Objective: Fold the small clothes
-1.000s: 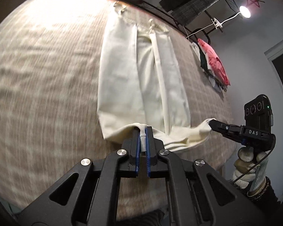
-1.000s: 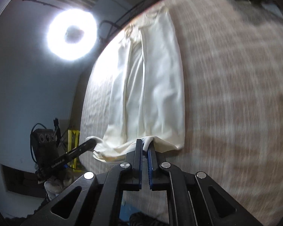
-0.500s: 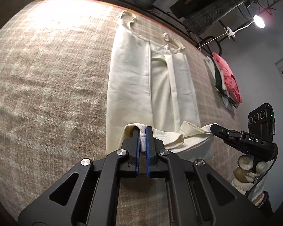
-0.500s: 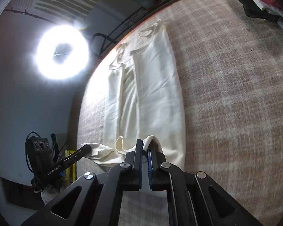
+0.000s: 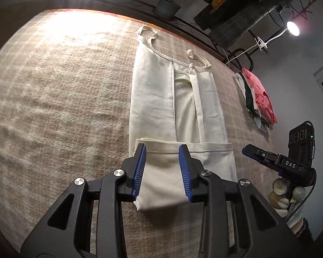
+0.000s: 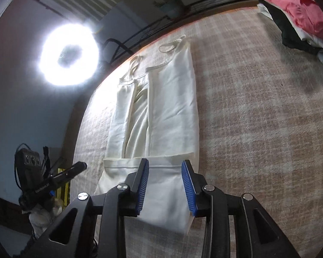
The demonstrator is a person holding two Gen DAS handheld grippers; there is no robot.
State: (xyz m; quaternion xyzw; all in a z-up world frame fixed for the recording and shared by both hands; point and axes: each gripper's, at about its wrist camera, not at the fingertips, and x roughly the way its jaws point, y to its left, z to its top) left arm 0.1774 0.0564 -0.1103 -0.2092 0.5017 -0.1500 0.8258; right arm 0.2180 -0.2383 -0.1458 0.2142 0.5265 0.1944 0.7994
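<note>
A cream sleeveless top (image 5: 174, 99) lies lengthwise on the beige checked cloth (image 5: 54, 107), its sides folded in and straps at the far end. Its near hem is folded forward over the body (image 5: 183, 172). My left gripper (image 5: 163, 150) is open, its blue pads either side of the folded hem on the left part. My right gripper (image 6: 165, 165) is open over the hem's right part; the top also shows in the right wrist view (image 6: 172, 111). The right gripper also shows in the left wrist view (image 5: 249, 150), beside the hem's right edge.
A stack of folded clothes with a pink one on top (image 5: 258, 94) lies at the right side of the cloth; it also shows in the right wrist view (image 6: 296, 15). A ring light (image 6: 69, 53) shines at the left. A potted plant (image 5: 168, 6) and rack stand behind.
Both grippers carried the hem forward over the top, laid it down and opened. The fold now lies flat across the near end.
</note>
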